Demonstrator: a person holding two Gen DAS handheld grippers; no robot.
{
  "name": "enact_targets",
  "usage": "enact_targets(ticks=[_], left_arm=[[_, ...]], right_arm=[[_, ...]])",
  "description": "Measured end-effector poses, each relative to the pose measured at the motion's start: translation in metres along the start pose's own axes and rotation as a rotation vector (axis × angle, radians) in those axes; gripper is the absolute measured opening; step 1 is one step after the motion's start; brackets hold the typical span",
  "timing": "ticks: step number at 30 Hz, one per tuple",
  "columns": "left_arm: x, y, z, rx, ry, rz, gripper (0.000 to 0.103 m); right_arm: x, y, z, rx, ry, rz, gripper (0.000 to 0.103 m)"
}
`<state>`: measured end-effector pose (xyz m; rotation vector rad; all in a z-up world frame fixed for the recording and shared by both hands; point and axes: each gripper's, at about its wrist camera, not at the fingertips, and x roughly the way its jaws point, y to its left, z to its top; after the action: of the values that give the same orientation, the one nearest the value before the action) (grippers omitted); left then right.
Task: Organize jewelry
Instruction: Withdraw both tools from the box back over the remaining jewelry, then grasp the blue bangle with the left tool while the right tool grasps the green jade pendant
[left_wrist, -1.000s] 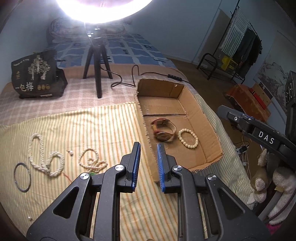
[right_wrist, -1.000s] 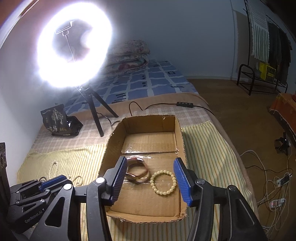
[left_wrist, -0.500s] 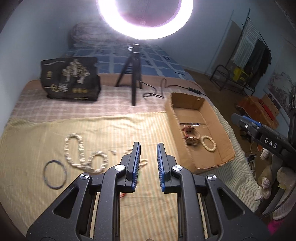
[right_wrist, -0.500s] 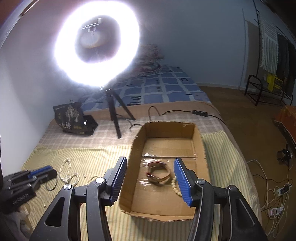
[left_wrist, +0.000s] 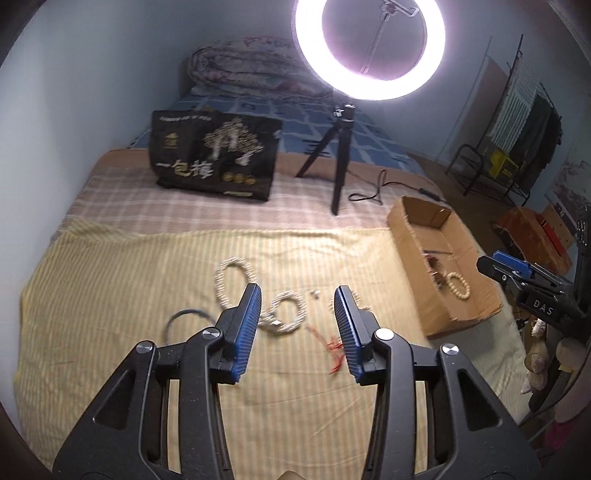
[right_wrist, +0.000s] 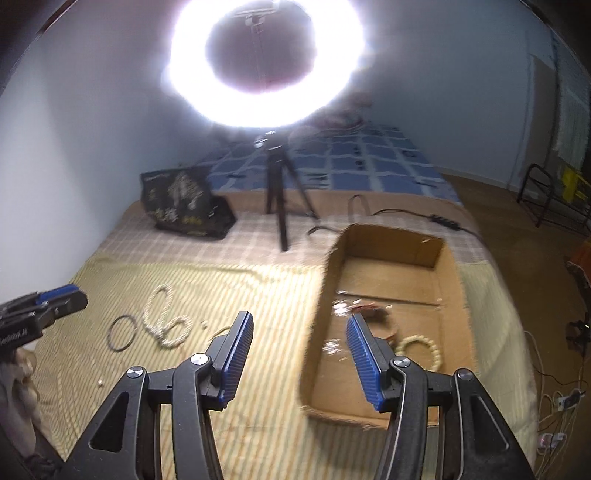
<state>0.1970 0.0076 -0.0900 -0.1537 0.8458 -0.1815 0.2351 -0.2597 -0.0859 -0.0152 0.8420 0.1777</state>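
Note:
A long white bead necklace lies looped on the yellow striped cloth, with a dark ring to its left and a smaller bead string with a red tassel to its right. My left gripper is open and empty above the necklace. A cardboard box holds a watch and a cream bead bracelet. My right gripper is open and empty over the box's left wall. The necklace and the ring also show in the right wrist view.
A ring light on a black tripod stands behind the cloth, its cable trailing right. A black printed bag stands at the back left. The bed edge and the floor with cables lie to the right of the box.
My left gripper has opened wide and swung left from the box to above the necklace. My right gripper has shifted left, off the box's middle toward its left wall.

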Motion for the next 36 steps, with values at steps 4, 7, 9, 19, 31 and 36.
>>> enact_targets(ticks=[4,7,9,19,31,36], left_arm=[[-0.006,0.021,-0.005,-0.018,0.017,0.012,0.041],[-0.011,0.038,-0.008,-0.034,0.018,0.046,0.041],[-0.011,0.05,-0.011,-0.049,0.031,0.058,0.041],[-0.008,0.11,-0.026,-0.142,0.09,0.107,0.041],[0.023,0.139,-0.042,-0.221,0.192,0.082,0.041],[0.042,0.144,-0.044,-0.25,0.238,0.08,0.041]], right_arm=[[0.007,0.02,-0.011,-0.032,0.019,0.064,0.055],[0.013,0.037,-0.021,-0.071,0.04,0.118,0.055],[0.018,0.05,-0.028,-0.128,0.059,0.136,0.055],[0.067,0.06,-0.046,-0.102,0.23,0.179,0.055],[0.1,0.065,-0.054,-0.06,0.326,0.195,0.046],[0.113,0.059,-0.058,-0.001,0.366,0.196,0.041]])
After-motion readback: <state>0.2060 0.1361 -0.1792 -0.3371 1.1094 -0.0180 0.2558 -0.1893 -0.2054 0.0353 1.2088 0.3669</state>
